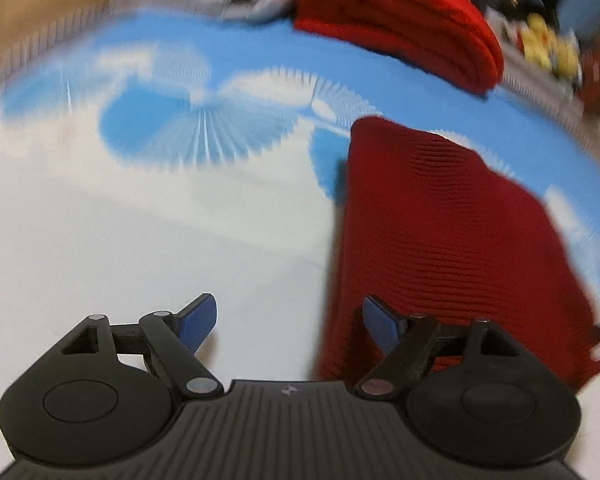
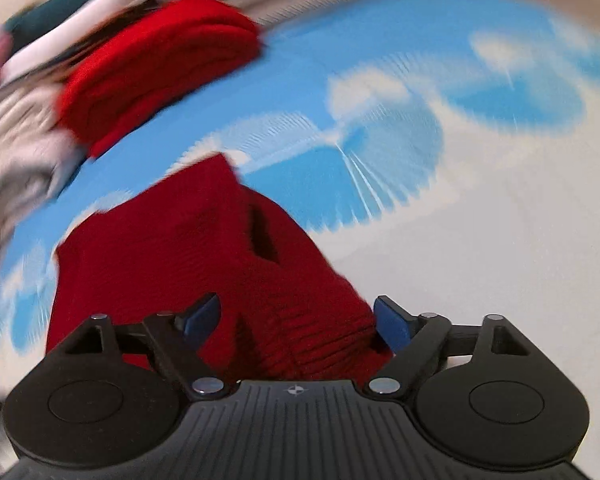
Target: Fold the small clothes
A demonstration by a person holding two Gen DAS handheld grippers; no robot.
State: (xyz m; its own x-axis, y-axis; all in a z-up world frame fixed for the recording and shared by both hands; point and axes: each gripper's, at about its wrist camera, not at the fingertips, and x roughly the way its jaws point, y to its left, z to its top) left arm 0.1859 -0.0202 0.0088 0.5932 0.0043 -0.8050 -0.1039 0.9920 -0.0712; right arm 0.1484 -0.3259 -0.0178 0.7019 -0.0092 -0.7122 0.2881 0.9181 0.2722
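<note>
Left wrist view: left gripper [image 1: 288,324] gapes empty beside the dark red knit [image 1: 440,240]; right gripper [image 2: 298,326] straddles it, unclamped. Likely between folds; next, regrip an edge.

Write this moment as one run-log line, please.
left fingers: open, empty | right fingers: open over dark red knitted garment | bright red folded knit: behind | surface: blue-and-white cloud-print cloth

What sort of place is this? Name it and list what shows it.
Probably a home folding spot, though blur hides much. A dark red knit garment lies on a blue-and-white cloud-print cover, a folded bright red garment sits behind it, and mixed clothes are heaped at the edge.
</note>
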